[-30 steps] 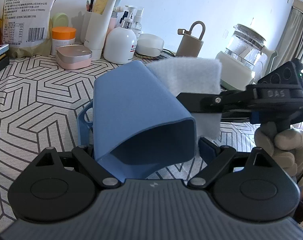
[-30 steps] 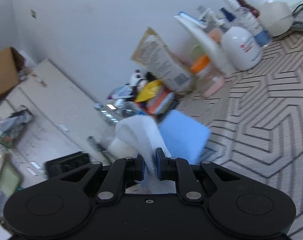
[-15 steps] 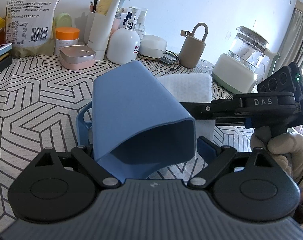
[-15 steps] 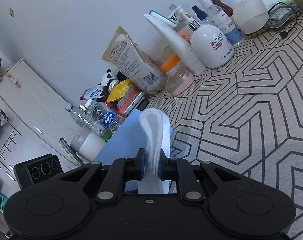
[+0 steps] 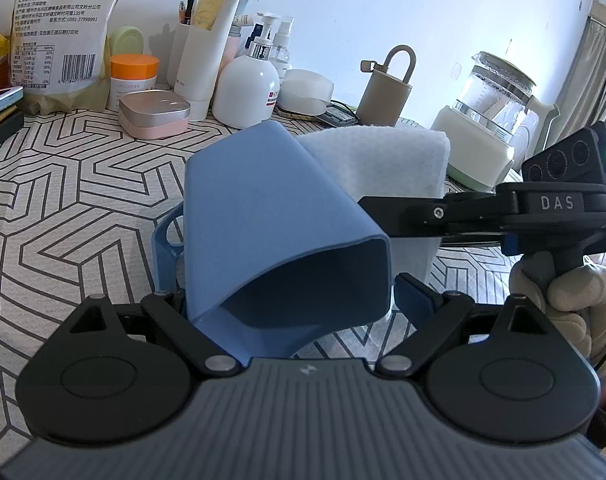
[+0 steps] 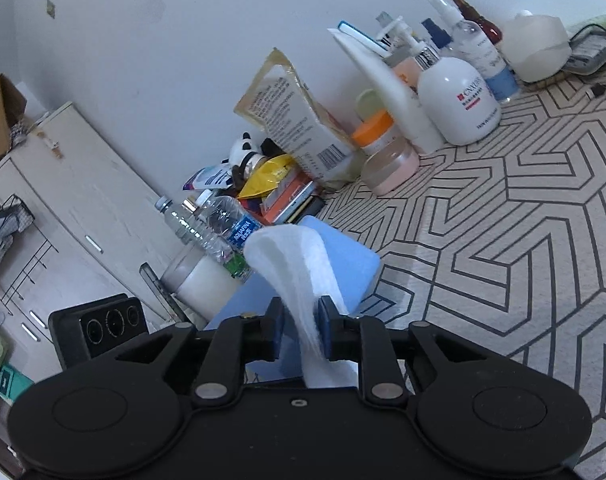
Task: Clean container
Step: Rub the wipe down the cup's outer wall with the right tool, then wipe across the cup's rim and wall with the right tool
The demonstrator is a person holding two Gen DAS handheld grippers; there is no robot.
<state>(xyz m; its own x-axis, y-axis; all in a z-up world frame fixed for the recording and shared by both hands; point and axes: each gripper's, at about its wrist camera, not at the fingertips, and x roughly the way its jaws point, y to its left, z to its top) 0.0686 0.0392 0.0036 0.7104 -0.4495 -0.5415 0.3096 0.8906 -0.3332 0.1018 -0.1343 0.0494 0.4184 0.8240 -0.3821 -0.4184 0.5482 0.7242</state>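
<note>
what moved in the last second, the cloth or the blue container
The cloth. The right hand-held gripper swept the white cloth down the blue container's outer side, then back up to near where it began. The left hand-held gripper kept the container gripped, tilted, opening toward the camera. The table items stayed put.

Left gripper (image 5: 287, 280) jaws spread wide; right gripper (image 6: 301, 322) jaws pinched near-closed.
</note>
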